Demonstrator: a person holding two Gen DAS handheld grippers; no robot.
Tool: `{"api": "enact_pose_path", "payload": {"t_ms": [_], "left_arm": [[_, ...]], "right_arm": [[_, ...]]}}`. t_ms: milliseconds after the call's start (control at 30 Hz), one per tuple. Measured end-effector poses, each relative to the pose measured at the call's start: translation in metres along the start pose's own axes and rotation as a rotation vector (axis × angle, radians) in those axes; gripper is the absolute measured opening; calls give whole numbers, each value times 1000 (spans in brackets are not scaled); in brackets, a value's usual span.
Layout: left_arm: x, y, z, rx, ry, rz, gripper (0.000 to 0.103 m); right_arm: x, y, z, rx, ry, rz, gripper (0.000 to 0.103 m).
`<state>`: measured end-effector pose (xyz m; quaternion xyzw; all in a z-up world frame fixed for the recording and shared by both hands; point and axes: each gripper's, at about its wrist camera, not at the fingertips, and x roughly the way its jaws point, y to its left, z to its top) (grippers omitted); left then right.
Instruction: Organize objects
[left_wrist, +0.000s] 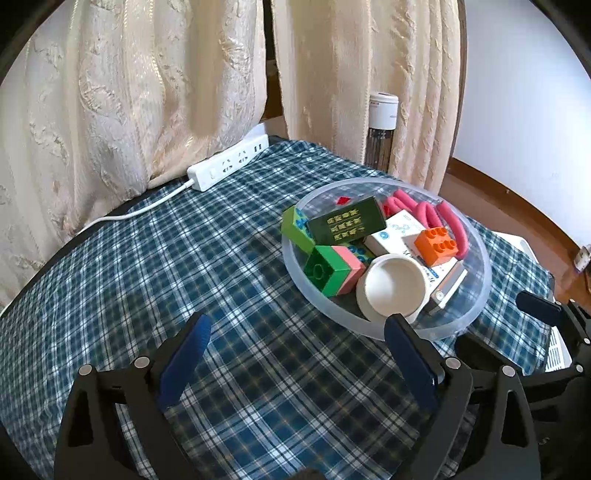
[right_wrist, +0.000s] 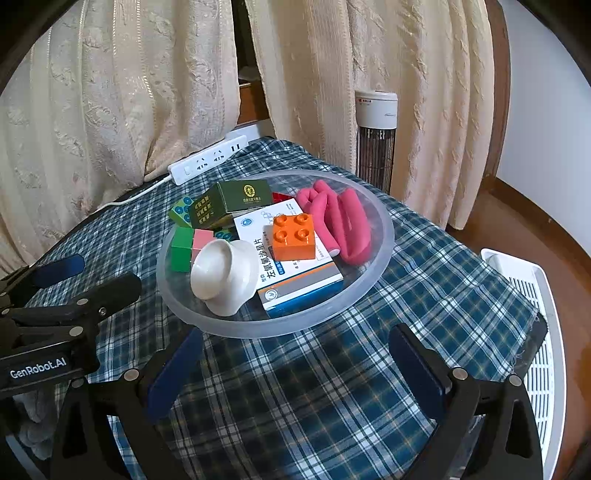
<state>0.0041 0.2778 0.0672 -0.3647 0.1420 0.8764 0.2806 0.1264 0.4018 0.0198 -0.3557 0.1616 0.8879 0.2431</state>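
A clear bowl (right_wrist: 384, 236) sits on the bench (right_wrist: 424, 295), which is covered by a blue plaid cloth (left_wrist: 147, 266), and everything loose lies inside it. A white cup (right_wrist: 225, 275) lies tipped on its side at the near rim, resting against a white medicine box (right_wrist: 299, 280). An orange brick (right_wrist: 294, 237) stands on top of that box. To the right a pink foam roll (right_wrist: 343, 221) lies along the far wall of the bowl. A dark green box (right_wrist: 229, 203) leans over a green brick (left_wrist: 293, 223) at the far left side, and a green-and-pink block (left_wrist: 332, 269) lies just beside the cup. The left claw (left_wrist: 295, 350) hovers over bare cloth near the bowl, fingers spread wide and empty, its right finger just before the bowl's near rim. The right claw (right_wrist: 295, 365) is likewise spread apart and empty, low over the cloth in front of the bowl. A white power strip (left_wrist: 229, 162) lies at the bench's far edge, touching the cream curtain (left_wrist: 129, 92), its cord trailing left. Behind the bench stands a tower heater (right_wrist: 376, 140), and a white slatted basket (right_wrist: 535, 332) sits off the bench's right side.
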Motion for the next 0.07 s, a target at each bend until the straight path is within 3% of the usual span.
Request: {"api": "enact_pose_path", "payload": {"t_ms": [67], "left_arm": [[1, 2, 0, -3, 6, 17, 97]], "right_arm": [[1, 2, 0, -2, 2, 4, 102]]}}
